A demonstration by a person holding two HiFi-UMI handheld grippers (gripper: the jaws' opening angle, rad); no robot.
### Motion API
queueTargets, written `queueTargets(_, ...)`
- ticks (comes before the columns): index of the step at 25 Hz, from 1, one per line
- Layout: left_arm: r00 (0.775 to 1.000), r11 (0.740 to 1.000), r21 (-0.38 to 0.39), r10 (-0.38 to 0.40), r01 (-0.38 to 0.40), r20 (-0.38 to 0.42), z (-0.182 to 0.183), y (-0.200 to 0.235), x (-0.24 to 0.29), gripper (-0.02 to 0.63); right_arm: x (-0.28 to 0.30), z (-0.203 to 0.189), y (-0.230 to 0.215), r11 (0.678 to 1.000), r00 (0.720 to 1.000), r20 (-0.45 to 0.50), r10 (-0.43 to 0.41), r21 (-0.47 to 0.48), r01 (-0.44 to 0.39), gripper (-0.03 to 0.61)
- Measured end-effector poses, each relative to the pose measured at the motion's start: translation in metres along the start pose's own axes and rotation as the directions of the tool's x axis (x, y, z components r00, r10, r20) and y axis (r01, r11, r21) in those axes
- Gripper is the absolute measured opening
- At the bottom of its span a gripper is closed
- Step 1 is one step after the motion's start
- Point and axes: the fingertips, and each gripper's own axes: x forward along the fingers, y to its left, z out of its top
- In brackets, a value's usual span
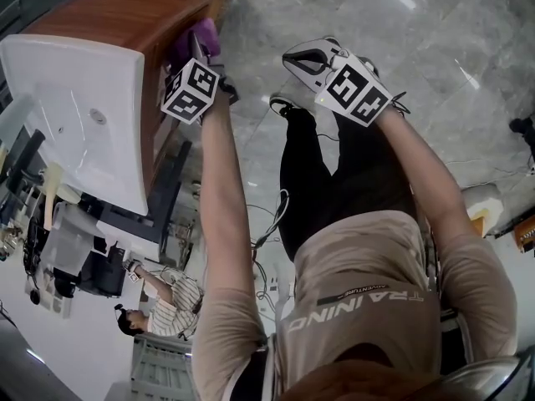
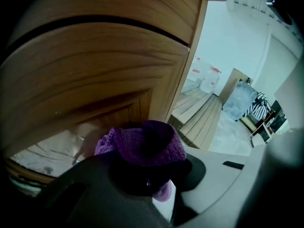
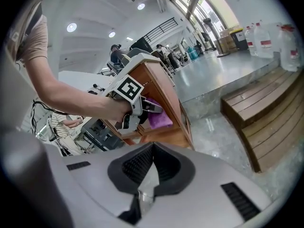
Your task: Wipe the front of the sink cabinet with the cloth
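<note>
The sink cabinet [image 1: 125, 15] is brown wood with a white basin [image 1: 75, 115] on top, at the upper left of the head view. My left gripper [image 1: 198, 50] is shut on a bunched purple cloth [image 1: 206, 34] and holds it against the cabinet's front. In the left gripper view the cloth [image 2: 142, 139] fills the jaws, with the wooden front [image 2: 95, 70] close behind it. My right gripper [image 1: 303, 57] hangs to the right, away from the cabinet, jaws together and holding nothing. The right gripper view looks past its own jaws [image 3: 151, 148] at the left gripper [image 3: 142, 106], the cloth [image 3: 159, 119] and the cabinet [image 3: 164, 87].
Low wooden steps [image 3: 266, 113] lie on the marble floor beyond the cabinet, with large water bottles [image 3: 266, 37] behind them. Cables [image 1: 272, 215] trail on the floor by my legs. A seated person [image 1: 163, 307] and desks are behind the cabinet.
</note>
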Motion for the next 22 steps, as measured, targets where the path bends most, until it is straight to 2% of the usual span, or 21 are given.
queueTargets(4,1.0,1.0,0.0,-0.027,0.027,0.012,0.005,-0.012,0.003,0.049,-0.002,-0.002,-0.008,1.0,1.0,-0.01,-0.006,-0.002,0.006,0.012)
queueTargets(9,0.995,0.987,0.129,-0.101,0.097,0.019,0.022,-0.047,0.008,0.049,-0.002,-0.004,0.003,1.0,1.0,-0.025,0.013,-0.012,-0.013,0.012)
queueTargets(15,0.982,0.959,0.22,-0.187,0.179,0.016,0.021,-0.086,0.01,0.049,0.003,-0.005,0.006,0.998,0.999,-0.036,0.008,-0.054,-0.01,0.012)
queueTargets(18,0.978,0.954,0.219,-0.209,0.203,0.005,0.004,-0.092,0.005,0.049,0.004,-0.013,0.008,1.0,0.999,-0.036,0.0,-0.031,-0.002,0.012)
queueTargets(22,0.974,0.953,0.202,-0.226,0.227,-0.031,-0.04,-0.086,-0.012,0.049,0.01,-0.026,0.025,0.999,0.999,-0.05,0.002,-0.041,-0.004,0.012)
